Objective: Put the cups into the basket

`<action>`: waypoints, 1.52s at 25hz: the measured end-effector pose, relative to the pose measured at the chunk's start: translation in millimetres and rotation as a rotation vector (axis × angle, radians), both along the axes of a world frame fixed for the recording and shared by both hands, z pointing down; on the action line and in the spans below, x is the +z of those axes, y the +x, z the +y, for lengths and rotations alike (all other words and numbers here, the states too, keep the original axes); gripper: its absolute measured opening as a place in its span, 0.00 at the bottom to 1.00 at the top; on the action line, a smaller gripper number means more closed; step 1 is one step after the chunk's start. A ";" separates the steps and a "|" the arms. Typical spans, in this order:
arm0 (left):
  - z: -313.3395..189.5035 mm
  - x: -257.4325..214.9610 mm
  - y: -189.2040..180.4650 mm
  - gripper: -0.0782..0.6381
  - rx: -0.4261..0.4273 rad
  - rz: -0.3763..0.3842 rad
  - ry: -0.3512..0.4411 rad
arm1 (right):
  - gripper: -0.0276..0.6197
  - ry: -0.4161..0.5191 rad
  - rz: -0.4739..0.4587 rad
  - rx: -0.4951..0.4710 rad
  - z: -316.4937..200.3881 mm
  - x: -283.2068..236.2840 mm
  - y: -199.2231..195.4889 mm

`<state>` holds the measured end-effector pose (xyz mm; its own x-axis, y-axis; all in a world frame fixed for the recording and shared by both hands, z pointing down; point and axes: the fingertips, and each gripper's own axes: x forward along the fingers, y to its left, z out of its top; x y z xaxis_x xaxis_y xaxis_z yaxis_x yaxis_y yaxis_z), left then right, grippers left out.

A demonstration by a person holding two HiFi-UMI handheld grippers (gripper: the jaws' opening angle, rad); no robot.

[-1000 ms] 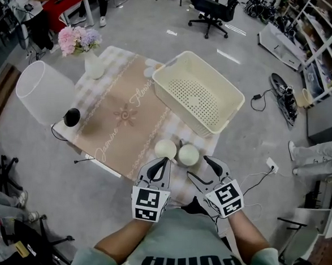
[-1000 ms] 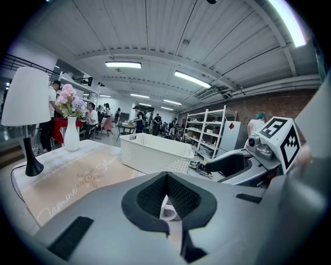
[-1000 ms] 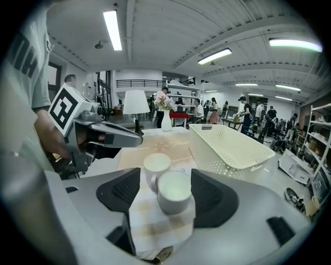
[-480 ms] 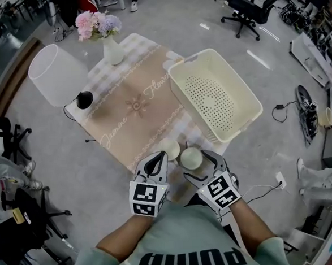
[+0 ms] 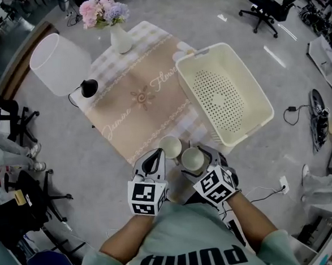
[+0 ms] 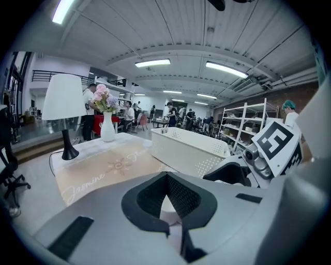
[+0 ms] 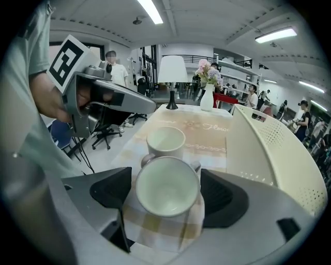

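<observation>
- The right gripper [image 7: 166, 199] has dropped lower and rolled.
- Its jaws have just been opening wide. They now flank the near cup [image 7: 166, 182], which earlier stood ahead of their tips; the pads are clear of it.
- The left gripper [image 5: 158, 153] has edged over, so the far cup [image 5: 170, 145] is now just right of its tip.

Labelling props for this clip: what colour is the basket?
Cream, with a perforated bottom; the basket shows best in the head view.

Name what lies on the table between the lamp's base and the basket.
Between lamp base and basket lies only the beige runner with its flower motif; the head view shows it.
</observation>
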<state>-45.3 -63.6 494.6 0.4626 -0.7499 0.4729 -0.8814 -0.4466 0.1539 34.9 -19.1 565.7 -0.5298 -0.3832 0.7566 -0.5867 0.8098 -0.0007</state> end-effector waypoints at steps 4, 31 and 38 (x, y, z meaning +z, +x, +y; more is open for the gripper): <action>0.1 2.2 -4.7 0.11 -0.032 0.011 0.007 | 0.65 -0.016 0.052 -0.035 -3.0 14.0 0.7; 4.4 -21.6 -8.6 0.11 -0.045 0.042 0.055 | 0.65 0.013 -0.050 -0.031 1.1 -59.7 -1.8; -11.0 -42.1 -1.8 0.11 -0.031 0.046 0.088 | 0.65 0.076 -0.069 0.072 -25.8 -118.9 25.7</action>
